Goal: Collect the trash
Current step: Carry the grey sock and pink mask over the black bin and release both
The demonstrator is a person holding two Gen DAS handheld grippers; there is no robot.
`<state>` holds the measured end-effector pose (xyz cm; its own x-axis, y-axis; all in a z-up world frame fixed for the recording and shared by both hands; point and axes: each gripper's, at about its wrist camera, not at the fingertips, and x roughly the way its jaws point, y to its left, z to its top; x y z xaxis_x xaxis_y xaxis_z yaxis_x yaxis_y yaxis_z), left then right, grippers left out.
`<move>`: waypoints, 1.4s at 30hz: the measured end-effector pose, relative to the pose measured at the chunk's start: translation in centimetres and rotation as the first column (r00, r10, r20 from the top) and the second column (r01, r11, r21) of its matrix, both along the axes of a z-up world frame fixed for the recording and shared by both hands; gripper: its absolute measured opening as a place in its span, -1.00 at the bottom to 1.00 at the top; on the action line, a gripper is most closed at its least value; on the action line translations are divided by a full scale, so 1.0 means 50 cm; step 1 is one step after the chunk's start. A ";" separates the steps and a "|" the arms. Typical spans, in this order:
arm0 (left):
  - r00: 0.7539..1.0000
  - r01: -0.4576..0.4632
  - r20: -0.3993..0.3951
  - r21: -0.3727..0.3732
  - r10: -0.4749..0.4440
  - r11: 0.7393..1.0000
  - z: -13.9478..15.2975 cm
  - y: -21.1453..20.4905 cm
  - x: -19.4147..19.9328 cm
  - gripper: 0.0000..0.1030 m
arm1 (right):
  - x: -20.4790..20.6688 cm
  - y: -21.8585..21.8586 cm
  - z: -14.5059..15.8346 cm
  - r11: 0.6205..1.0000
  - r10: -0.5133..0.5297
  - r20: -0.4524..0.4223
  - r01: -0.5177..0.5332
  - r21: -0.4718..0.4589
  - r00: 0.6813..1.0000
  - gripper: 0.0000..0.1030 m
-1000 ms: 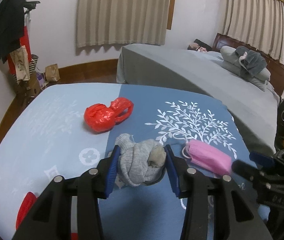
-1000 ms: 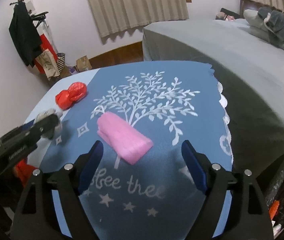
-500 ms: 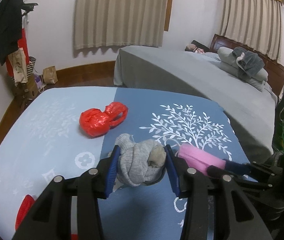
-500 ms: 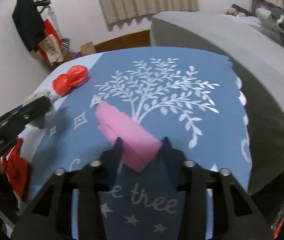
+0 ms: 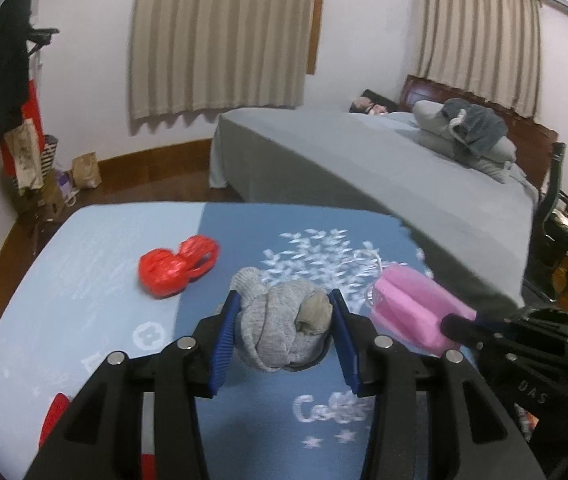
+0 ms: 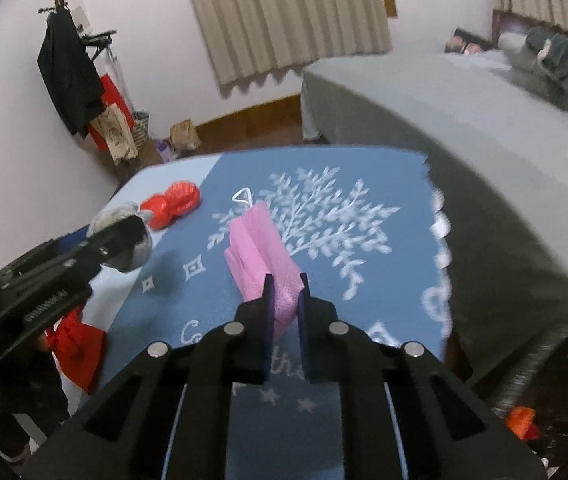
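My left gripper (image 5: 284, 312) is shut on a balled grey sock (image 5: 280, 326), held a little above the blue patterned cloth (image 5: 312, 432). In the right wrist view the same sock (image 6: 124, 236) shows in the left gripper at the left. My right gripper (image 6: 284, 286) is shut on a folded pink face mask (image 6: 258, 248), pinching its near end; its white ear loop (image 6: 244, 196) sticks out at the far end. From the left wrist view the mask (image 5: 412, 308) hangs lifted off the cloth. A crumpled red plastic bag (image 5: 176, 266) lies on the cloth beyond the sock.
A bed with a grey cover (image 5: 364, 160) stands close behind and to the right of the cloth-covered surface. Red plastic (image 6: 78, 348) lies near the surface's left front edge. A coat stand with dark clothes (image 6: 70, 76) and paper bags (image 5: 86, 170) sit by the far wall.
My right gripper closed from wide open onto the pink mask and lifted it off the cloth. My left gripper rose slightly, still gripping the grey sock.
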<state>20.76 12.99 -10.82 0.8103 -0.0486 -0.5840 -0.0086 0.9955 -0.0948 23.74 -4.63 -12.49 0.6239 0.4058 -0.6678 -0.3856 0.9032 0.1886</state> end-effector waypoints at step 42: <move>0.832 0.554 0.066 -0.045 -0.551 0.831 0.065 -0.576 -0.162 -0.13 | -0.352 -0.570 0.078 0.841 -0.533 0.116 0.540 -0.031 0.838 -0.80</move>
